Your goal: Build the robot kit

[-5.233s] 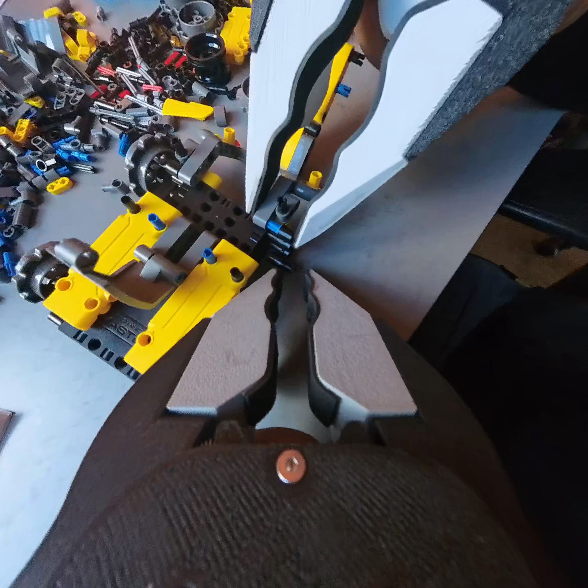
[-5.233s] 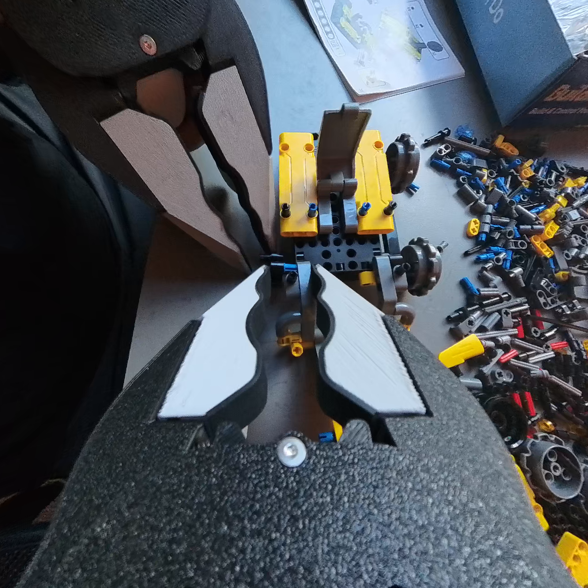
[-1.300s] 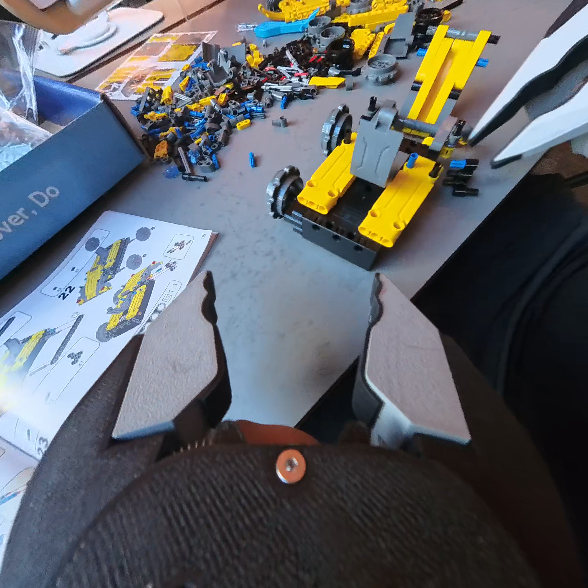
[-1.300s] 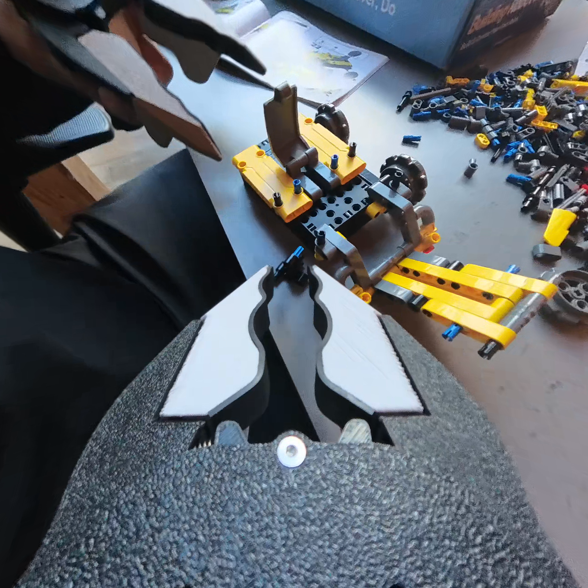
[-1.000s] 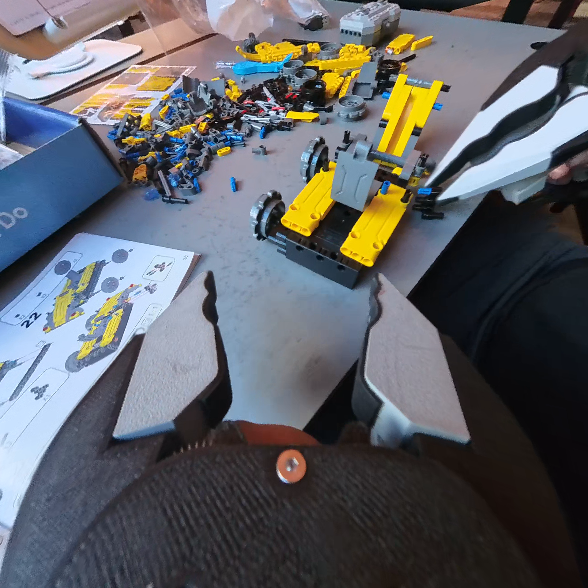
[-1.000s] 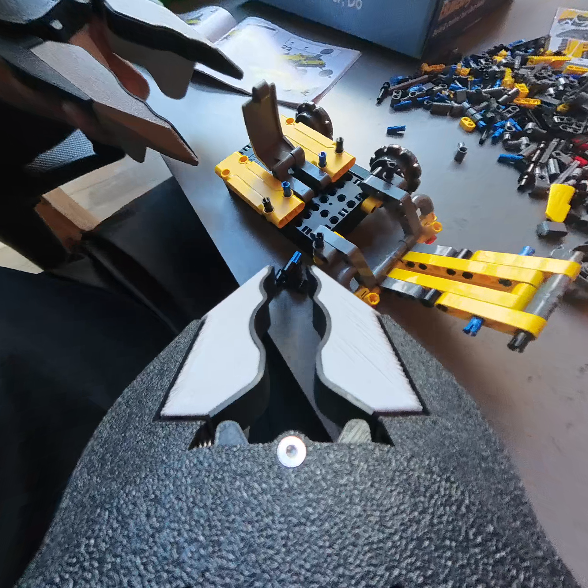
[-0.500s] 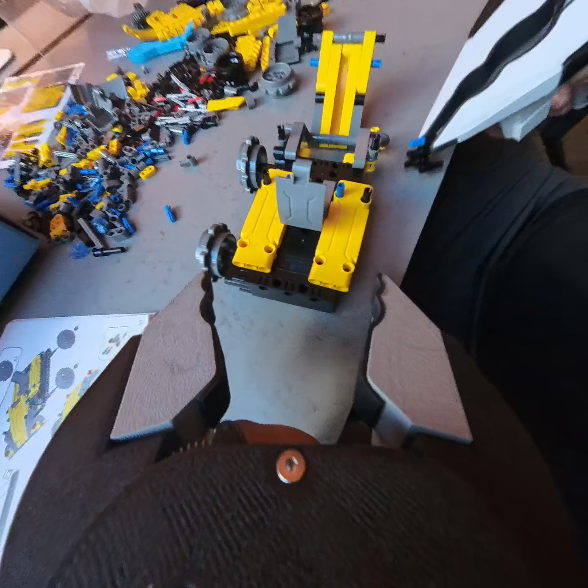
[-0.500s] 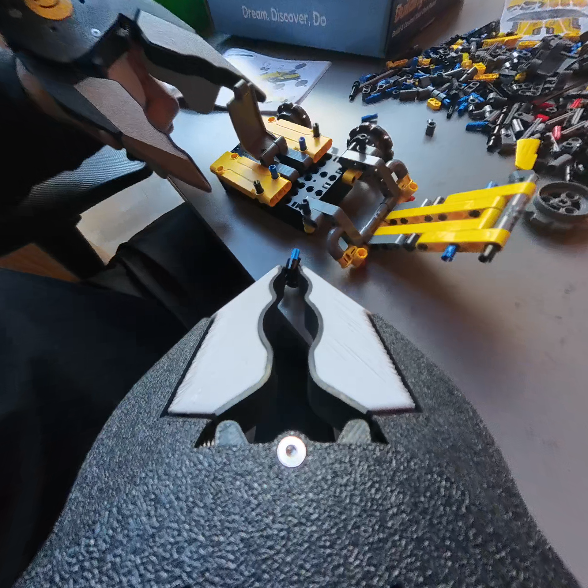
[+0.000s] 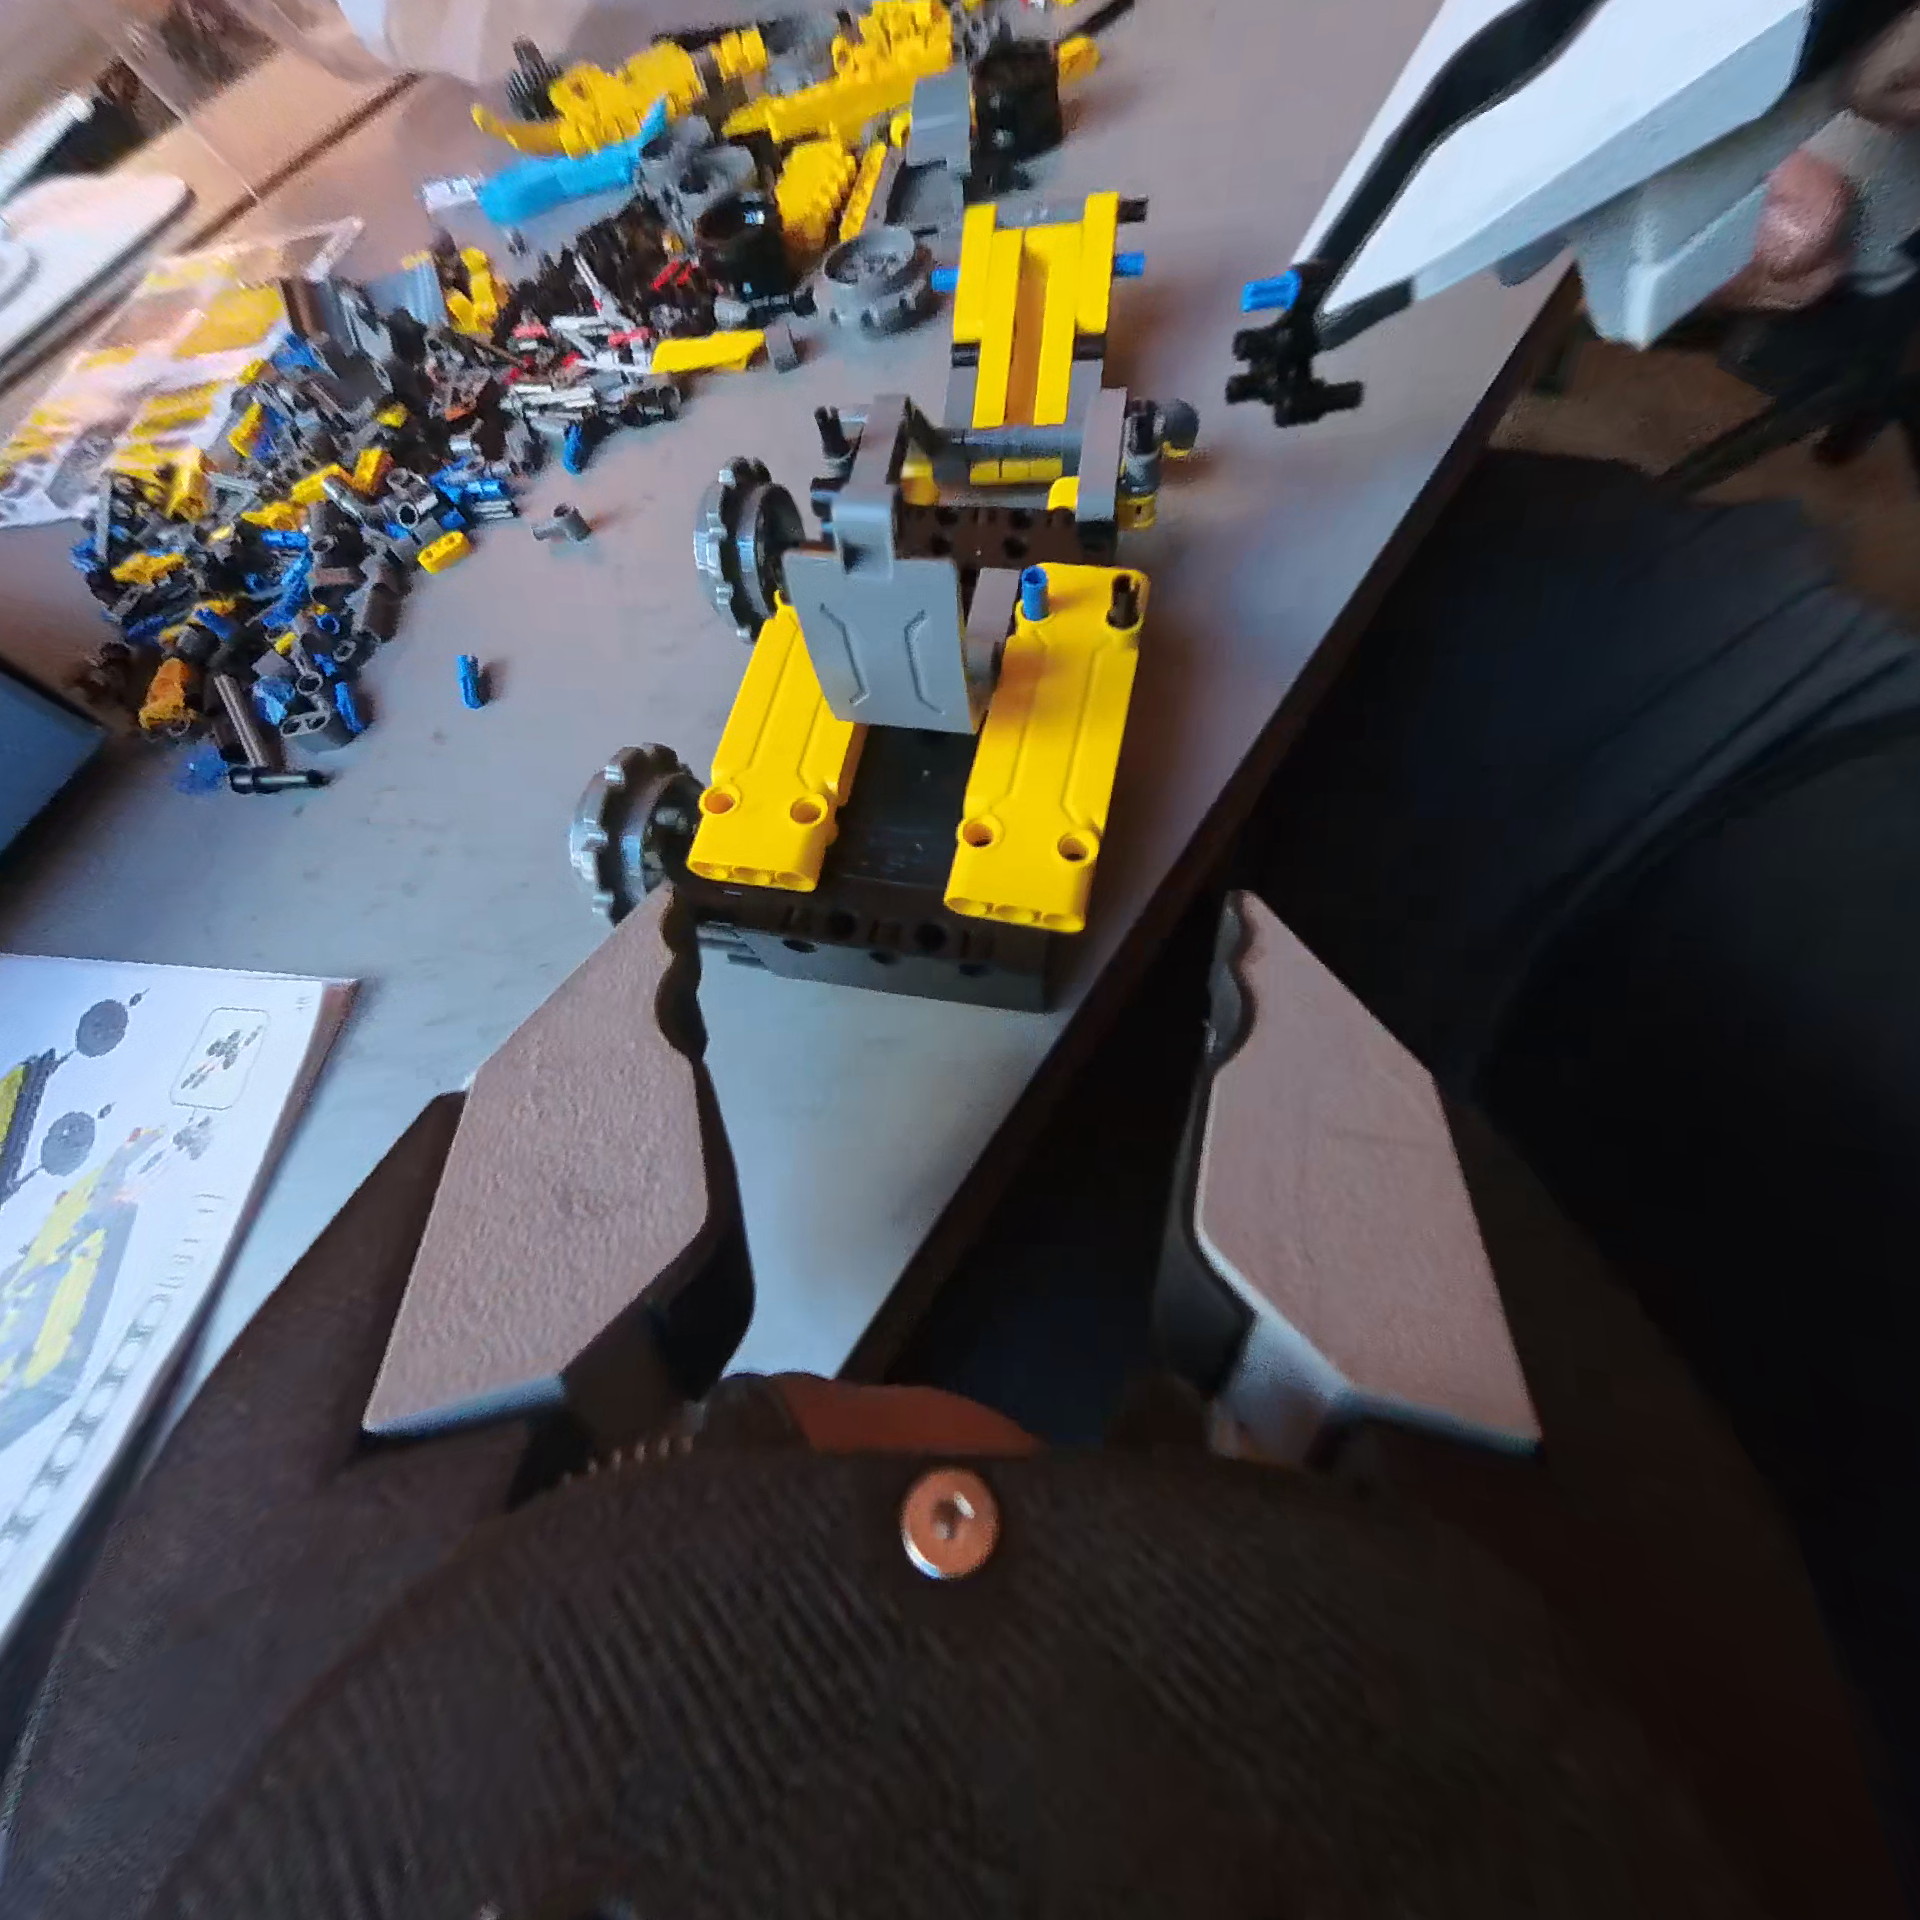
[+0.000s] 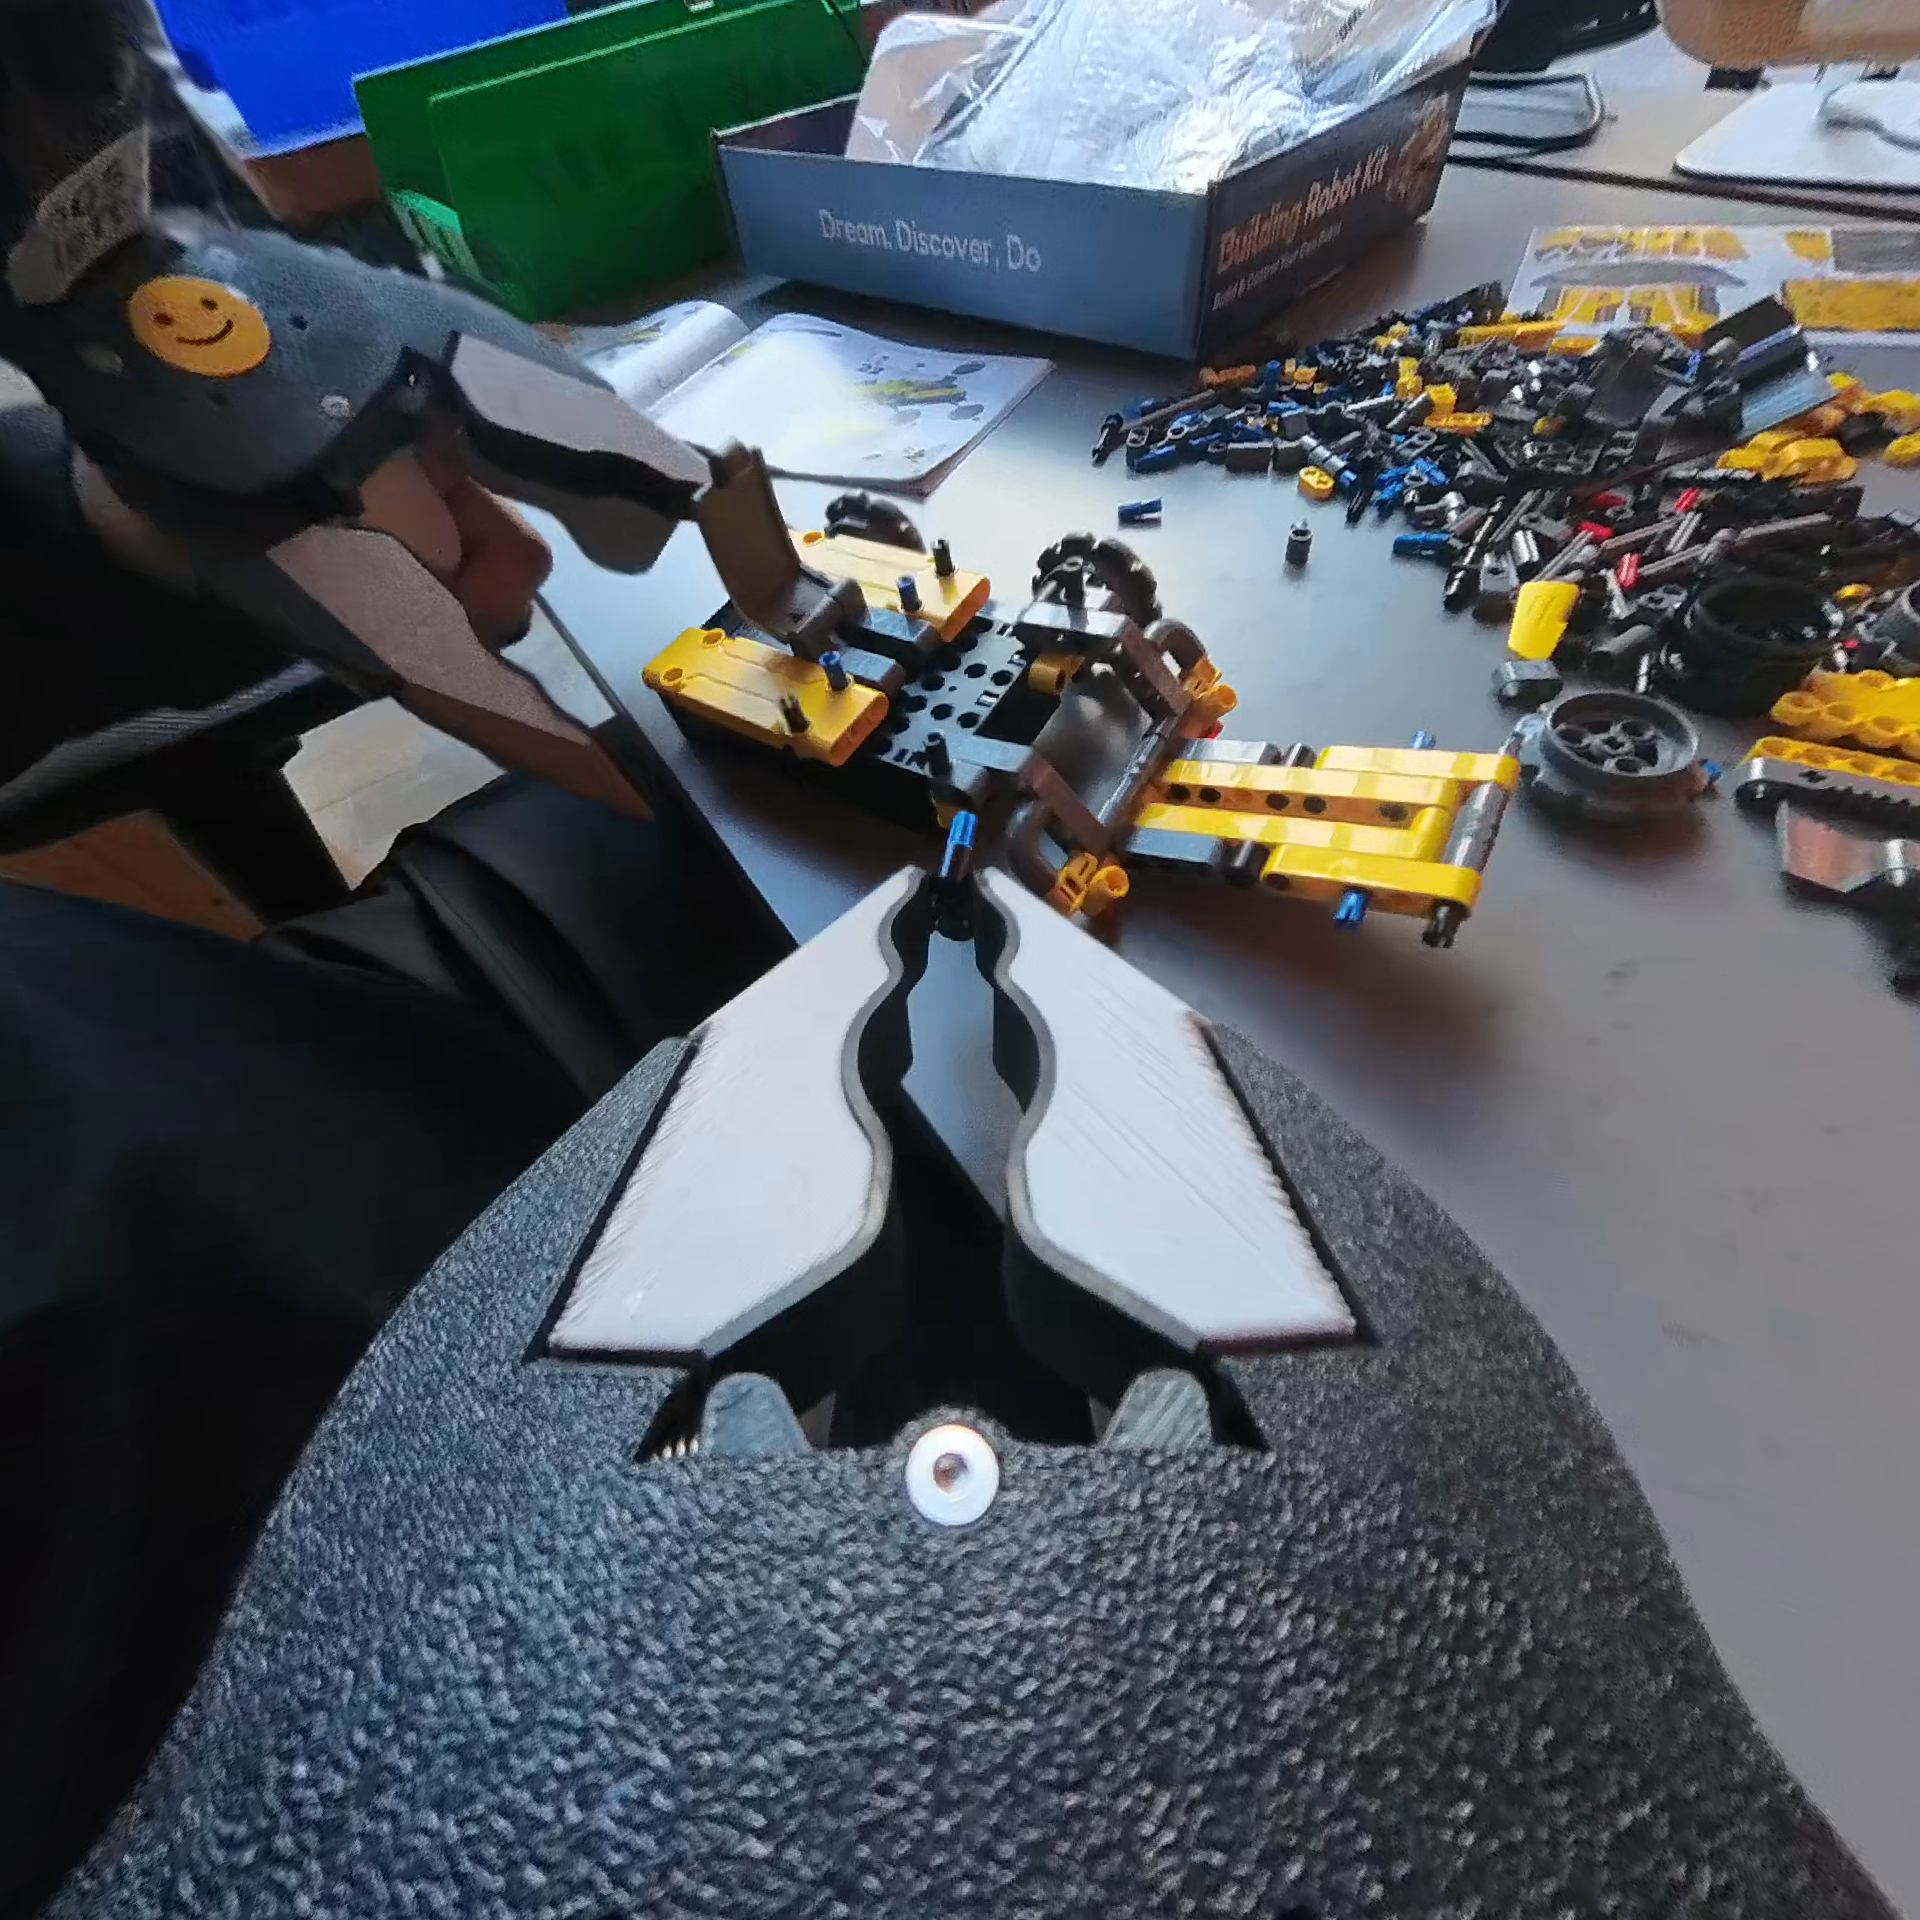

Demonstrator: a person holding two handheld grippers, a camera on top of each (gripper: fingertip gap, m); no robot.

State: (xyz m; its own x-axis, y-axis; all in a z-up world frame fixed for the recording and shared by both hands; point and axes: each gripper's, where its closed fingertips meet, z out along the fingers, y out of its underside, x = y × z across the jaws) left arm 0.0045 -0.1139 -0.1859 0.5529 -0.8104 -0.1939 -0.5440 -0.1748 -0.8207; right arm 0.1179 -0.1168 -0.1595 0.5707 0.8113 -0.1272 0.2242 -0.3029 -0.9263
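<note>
A yellow and black brick vehicle model (image 9: 914, 748) with a raised grey flap (image 9: 883, 644) lies near the table's edge; it also shows in the right wrist view (image 10: 935, 707). My left gripper (image 9: 951, 935) is open and empty, its fingers on either side of the model's near end, just short of it. In the right wrist view the left gripper (image 10: 670, 639) stands beside the grey flap (image 10: 748, 530). My right gripper (image 10: 948, 894) is shut on a small black connector with a blue pin (image 10: 954, 862), held above the table beside the model. The connector also shows in the left wrist view (image 9: 1283, 353).
A big pile of loose parts (image 10: 1558, 468) lies beyond the model, with a grey wheel (image 10: 1610, 743) by the yellow arm. An instruction booklet (image 9: 125, 1143) lies left, a blue box (image 10: 987, 239) and green crates (image 10: 582, 177) at the back. A dark-clothed lap sits past the table edge (image 9: 1299, 727).
The left gripper opened, swung round and closed in on the model's rear end. The right gripper lifted the black connector away from the model's side and drew back.
</note>
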